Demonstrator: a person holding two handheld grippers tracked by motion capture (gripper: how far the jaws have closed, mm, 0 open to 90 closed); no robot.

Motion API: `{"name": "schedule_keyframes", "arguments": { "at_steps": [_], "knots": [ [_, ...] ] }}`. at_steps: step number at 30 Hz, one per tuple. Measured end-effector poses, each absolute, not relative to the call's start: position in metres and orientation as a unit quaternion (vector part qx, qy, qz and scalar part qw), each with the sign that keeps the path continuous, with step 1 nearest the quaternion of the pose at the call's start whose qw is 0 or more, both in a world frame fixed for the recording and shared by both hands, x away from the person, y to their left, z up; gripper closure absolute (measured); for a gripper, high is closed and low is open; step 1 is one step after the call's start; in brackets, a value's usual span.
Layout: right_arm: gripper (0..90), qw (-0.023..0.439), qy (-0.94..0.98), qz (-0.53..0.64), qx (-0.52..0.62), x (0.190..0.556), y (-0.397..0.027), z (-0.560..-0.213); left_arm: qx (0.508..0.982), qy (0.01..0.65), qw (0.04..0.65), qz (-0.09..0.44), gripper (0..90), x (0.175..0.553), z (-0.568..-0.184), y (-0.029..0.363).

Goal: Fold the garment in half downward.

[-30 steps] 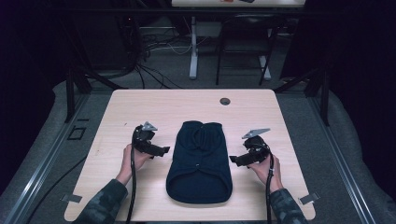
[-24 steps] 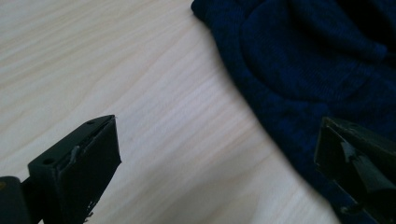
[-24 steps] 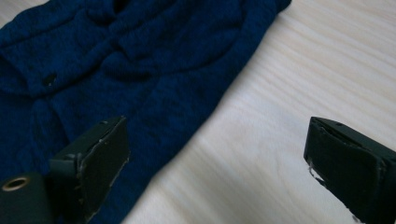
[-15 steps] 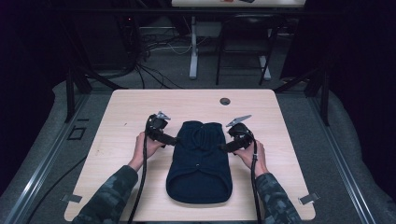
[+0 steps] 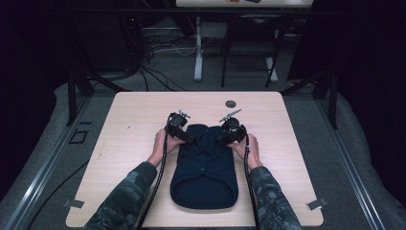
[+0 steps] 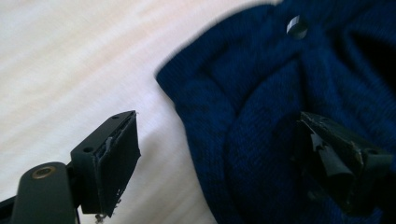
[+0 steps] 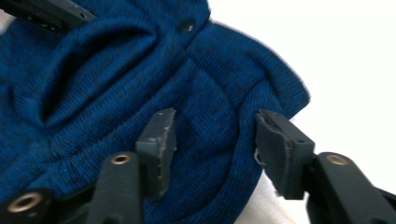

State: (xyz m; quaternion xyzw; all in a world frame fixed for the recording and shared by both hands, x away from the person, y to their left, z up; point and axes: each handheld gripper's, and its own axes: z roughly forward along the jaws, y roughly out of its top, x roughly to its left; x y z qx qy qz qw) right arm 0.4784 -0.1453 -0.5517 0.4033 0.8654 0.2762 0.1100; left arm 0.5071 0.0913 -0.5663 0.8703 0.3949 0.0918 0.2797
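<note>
Navy knit garment (image 5: 204, 167), lying mid-table (image 5: 129, 120): left gripper (image 6: 219, 158) is closing, jaws apart astride its far corner; right gripper (image 7: 212, 144) is closing, not yet pinching. Both should be catching equal fabric before lifting.

Both my hands move inward from the table's sides: left gripper (image 5: 187, 136) and right gripper (image 5: 224, 138) now straddle the navy knit sweater's (image 5: 205, 175) far corners, jaws just closing.
</note>
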Motion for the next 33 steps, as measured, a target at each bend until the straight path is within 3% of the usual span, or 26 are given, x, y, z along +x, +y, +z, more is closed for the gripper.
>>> {"name": "schedule_keyframes", "arguments": {
  "at_steps": [15, 18, 19, 20, 24, 33],
  "knots": [
    [51.9, 0.093, 0.876, 0.274, 0.386, 0.451, -0.141, -0.560, 0.880, 0.370, 0.277, 0.105, 16.5, 0.476, -0.570, 0.095],
    [49.2, 0.089, 0.882, 0.266, 0.379, 0.449, -0.140, -0.559, 0.883, 0.362, 0.281, 0.099, 15.9, 0.471, -0.569, 0.097],
    [41.7, 0.084, 0.879, 0.280, 0.377, 0.449, -0.142, -0.555, 0.883, 0.359, 0.286, 0.093, 14.3, 0.471, -0.568, 0.098],
    [41.1, 0.098, 0.872, 0.300, 0.373, 0.448, -0.144, -0.552, 0.877, 0.361, 0.301, 0.096, 14.3, 0.474, -0.565, 0.102],
    [38.9, 0.113, 0.865, 0.313, 0.375, 0.458, -0.149, -0.540, 0.863, 0.377, 0.324, 0.092, 12.3, 0.488, -0.555, 0.106],
    [37.4, 0.103, 0.859, 0.302, 0.400, 0.489, -0.149, -0.544, 0.871, 0.371, 0.308, 0.089, 15.8, 0.508, -0.558, 0.092]
  ]
}}
